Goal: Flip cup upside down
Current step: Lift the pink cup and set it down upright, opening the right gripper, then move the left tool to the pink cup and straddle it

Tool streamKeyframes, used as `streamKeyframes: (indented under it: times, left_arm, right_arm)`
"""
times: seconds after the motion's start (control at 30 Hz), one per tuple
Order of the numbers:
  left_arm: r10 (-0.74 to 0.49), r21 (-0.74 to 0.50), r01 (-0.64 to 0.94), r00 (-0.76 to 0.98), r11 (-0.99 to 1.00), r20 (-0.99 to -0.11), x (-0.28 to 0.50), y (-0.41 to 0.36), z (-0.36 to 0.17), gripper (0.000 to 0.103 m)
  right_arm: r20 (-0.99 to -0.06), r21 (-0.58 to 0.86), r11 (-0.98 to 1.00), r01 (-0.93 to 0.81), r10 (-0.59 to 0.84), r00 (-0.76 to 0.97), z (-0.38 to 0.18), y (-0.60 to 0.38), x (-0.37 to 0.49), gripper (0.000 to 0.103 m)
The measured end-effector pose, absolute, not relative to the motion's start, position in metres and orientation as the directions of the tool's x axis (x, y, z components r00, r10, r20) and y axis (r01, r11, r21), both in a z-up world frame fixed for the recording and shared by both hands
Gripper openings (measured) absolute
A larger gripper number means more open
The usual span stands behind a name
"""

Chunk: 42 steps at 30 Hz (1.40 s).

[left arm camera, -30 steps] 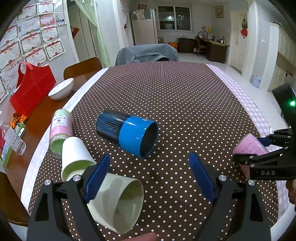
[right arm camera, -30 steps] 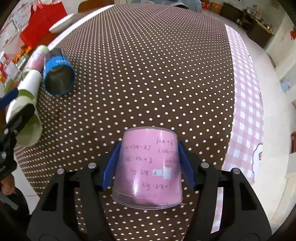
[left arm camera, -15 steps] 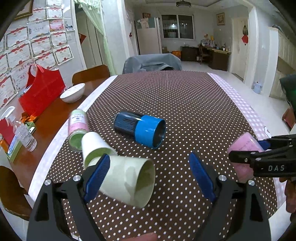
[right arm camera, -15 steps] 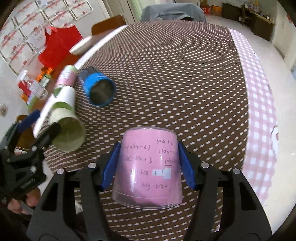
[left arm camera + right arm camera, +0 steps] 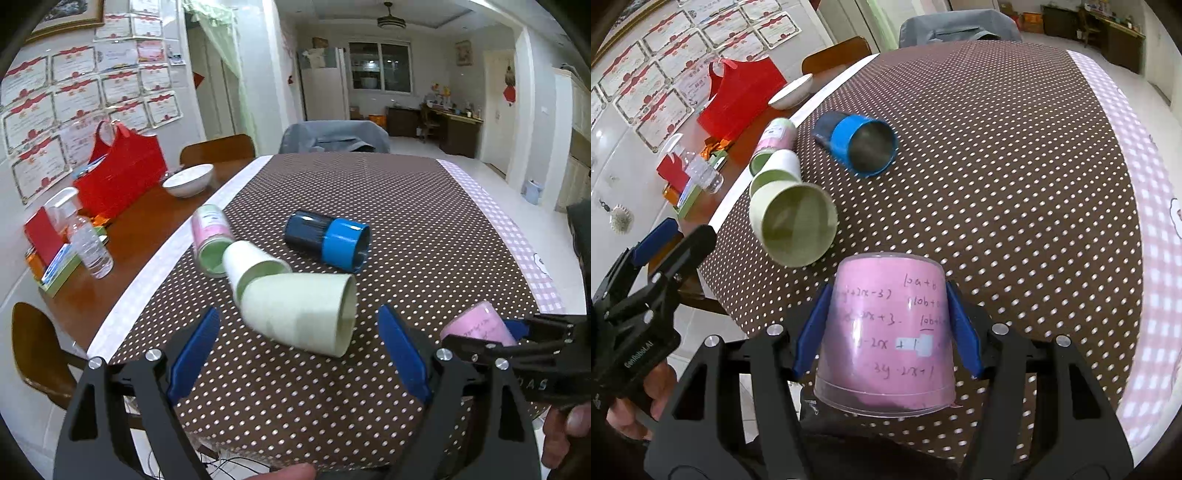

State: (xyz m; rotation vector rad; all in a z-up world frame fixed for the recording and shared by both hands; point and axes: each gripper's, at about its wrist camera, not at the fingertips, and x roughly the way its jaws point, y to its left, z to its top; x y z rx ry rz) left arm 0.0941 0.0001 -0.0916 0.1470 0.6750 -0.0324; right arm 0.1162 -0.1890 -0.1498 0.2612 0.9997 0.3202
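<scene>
My right gripper is shut on a pink cup with handwritten maths on it, held bottom up with its rim toward the camera, over the table's near edge. It also shows in the left wrist view. My left gripper is open and empty, just short of a pale green paper cup lying on its side. That cup also shows in the right wrist view.
On the dotted brown tablecloth lie a blue cup, a white paper cup and a pink-and-green tube, all on their sides. A water bottle, white bowl and red bag stand on the wooden table at left.
Both grippers have pulled back and risen; the table's cups look farther away. The pale green cup now lies ahead of the left gripper's fingers. The pink cup stays gripped.
</scene>
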Motion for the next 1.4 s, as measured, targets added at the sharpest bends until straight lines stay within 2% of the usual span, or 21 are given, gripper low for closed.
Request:
streamKeyframes:
  times: [0.53, 0.6, 0.63, 0.67, 0.77, 1.4]
  left_arm:
    - [0.036, 0.137, 0.067, 0.771, 0.988, -0.636, 0.083, 0.001, -0.096, 0.086]
    - [0.036, 0.138, 0.067, 0.771, 0.988, -0.636, 0.083, 0.0, -0.096, 0.086]
    - [0.036, 0.139, 0.068, 0.77, 0.988, -0.637, 0.083, -0.001, -0.096, 0.086]
    - [0.036, 0.139, 0.069, 0.77, 0.988, -0.637, 0.082, -0.002, -0.096, 0.086]
    - [0.036, 0.141, 0.07, 0.772, 0.987, -0.635, 0.081, -0.003, -0.095, 0.086]
    - [0.025, 0.162, 0.101, 0.774, 0.982, -0.632, 0.068, -0.034, -0.079, 0.086]
  right_arm:
    - [-0.782, 0.403, 0.915, -0.03, 0.361, 0.508, -0.172, -0.192, 0.127, 0.062]
    - [-0.779, 0.423, 0.906, -0.015, 0.372, 0.505, -0.174, -0.196, 0.129, 0.07]
    - [-0.774, 0.434, 0.901, -0.01, 0.379, 0.507, -0.174, -0.198, 0.129, 0.083]
    - [-0.772, 0.437, 0.899, -0.006, 0.379, 0.511, -0.174, -0.2, 0.129, 0.09]
    - [-0.756, 0.458, 0.889, 0.005, 0.386, 0.528, -0.17, -0.207, 0.127, 0.096]
    - [-0.678, 0.442, 0.897, -0.008, 0.34, 0.651, -0.129, -0.248, 0.095, 0.097]
